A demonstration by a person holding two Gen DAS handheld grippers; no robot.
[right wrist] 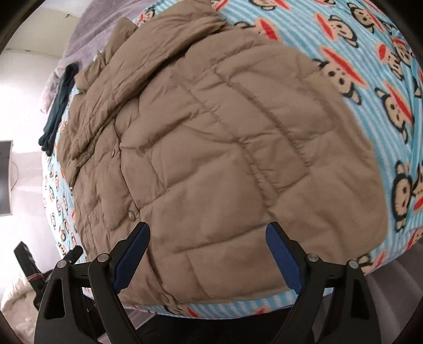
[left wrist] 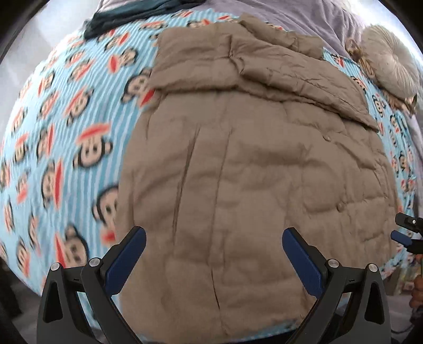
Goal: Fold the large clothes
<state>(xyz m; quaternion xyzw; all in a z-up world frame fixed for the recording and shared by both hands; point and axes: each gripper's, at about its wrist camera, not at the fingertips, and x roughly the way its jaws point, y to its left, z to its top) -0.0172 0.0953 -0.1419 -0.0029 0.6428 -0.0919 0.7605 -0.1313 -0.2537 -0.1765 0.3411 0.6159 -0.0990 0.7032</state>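
Left wrist view: the left gripper (left wrist: 214, 239) is held spread wide above a tan jacket (left wrist: 251, 172) laid flat on the blanket (left wrist: 53, 132). The right gripper (right wrist: 207, 235) is likewise parted, nothing grasped; a dark garment (left wrist: 127, 16), possibly, is seen beyond.

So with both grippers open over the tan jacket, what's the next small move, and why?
Probably lower both to pinch the near hem: the left gripper and right gripper hang open above the quilted jacket, gripping nothing, and it lies flat on the monkey-print blanket.

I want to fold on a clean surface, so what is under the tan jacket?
The jacket lies on a blue striped monkey-print blanket, which shows all around it. Whatever is directly beneath the jacket is covered.
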